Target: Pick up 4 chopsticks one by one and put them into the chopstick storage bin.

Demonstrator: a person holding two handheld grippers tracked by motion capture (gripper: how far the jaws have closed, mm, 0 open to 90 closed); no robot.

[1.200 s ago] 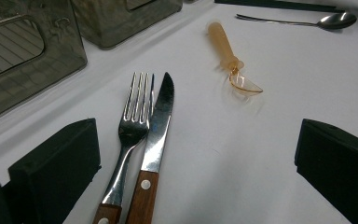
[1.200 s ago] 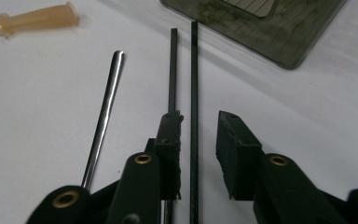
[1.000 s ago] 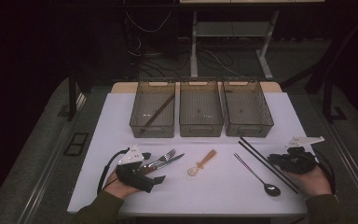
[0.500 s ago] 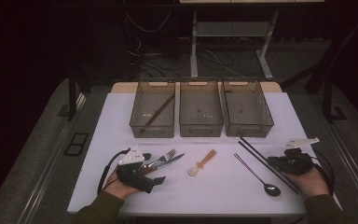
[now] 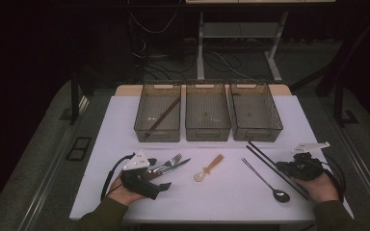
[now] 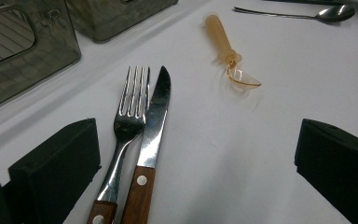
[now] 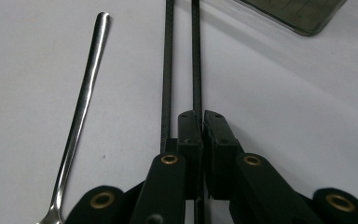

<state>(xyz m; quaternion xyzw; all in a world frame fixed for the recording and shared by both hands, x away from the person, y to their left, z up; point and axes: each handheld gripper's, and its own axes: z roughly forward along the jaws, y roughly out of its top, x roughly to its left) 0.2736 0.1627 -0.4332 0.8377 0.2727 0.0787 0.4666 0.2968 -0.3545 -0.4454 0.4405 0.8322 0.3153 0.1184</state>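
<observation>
Right claw (image 7: 200, 122), jaws just closing, pinches what looks like one black chopstick (image 7: 196, 56) right of the spoon (image 5: 266, 181); left claw (image 6: 191, 163) gapes over fork (image 6: 129, 109) and knife (image 6: 154, 121). Sorting barely begun.

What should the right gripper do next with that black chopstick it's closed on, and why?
Probably lift it slightly. The right gripper has its jaws shut on one black chopstick, which lies flat on the table close beside the second chopstick; raising it straight up should free it without dragging its twin along.
</observation>
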